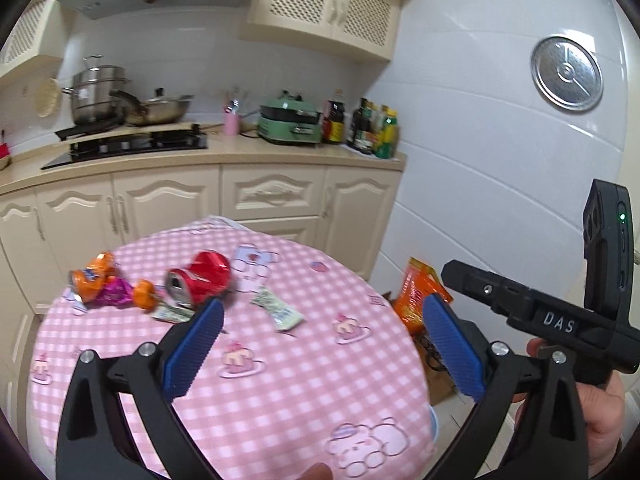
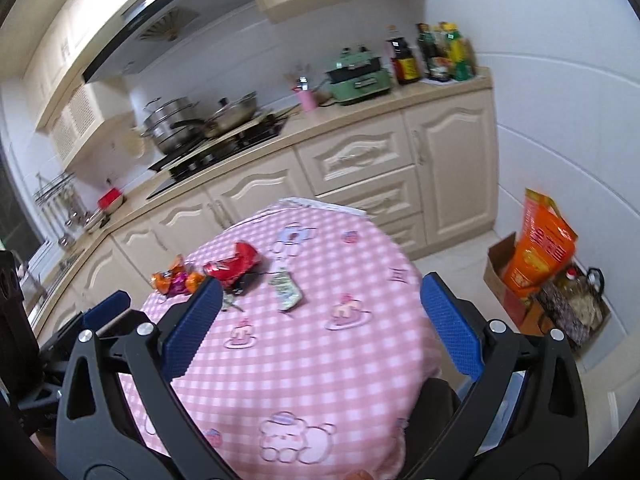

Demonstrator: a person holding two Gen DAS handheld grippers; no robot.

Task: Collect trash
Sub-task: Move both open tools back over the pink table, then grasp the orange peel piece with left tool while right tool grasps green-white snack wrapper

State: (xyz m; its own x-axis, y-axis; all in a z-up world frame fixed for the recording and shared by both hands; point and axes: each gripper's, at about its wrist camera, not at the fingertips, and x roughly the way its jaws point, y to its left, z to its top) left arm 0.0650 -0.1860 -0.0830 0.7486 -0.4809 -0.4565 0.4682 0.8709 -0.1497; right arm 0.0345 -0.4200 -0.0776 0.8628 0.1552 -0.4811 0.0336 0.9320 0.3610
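Pink checked cloth is covering the round bench (image 1: pixel 280 400), carrying a crushed red metal can (image 1: pixel 200 280) among wrappers. Both the left claw (image 1: pixel 320 344) and right claw (image 2: pixel 320 324) are gaping wide, gripping nothing.

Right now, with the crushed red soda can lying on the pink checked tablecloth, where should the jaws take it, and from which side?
Grip the crushed red soda can across its dented, flattened middle, coming from above. It lies on its side with the open end towards the camera, so the narrowed waist probably fits best between the jaws.

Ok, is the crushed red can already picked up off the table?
No, the crushed red can lies on the pink checked tablecloth among the wrappers, and the left gripper has open, empty jaws.
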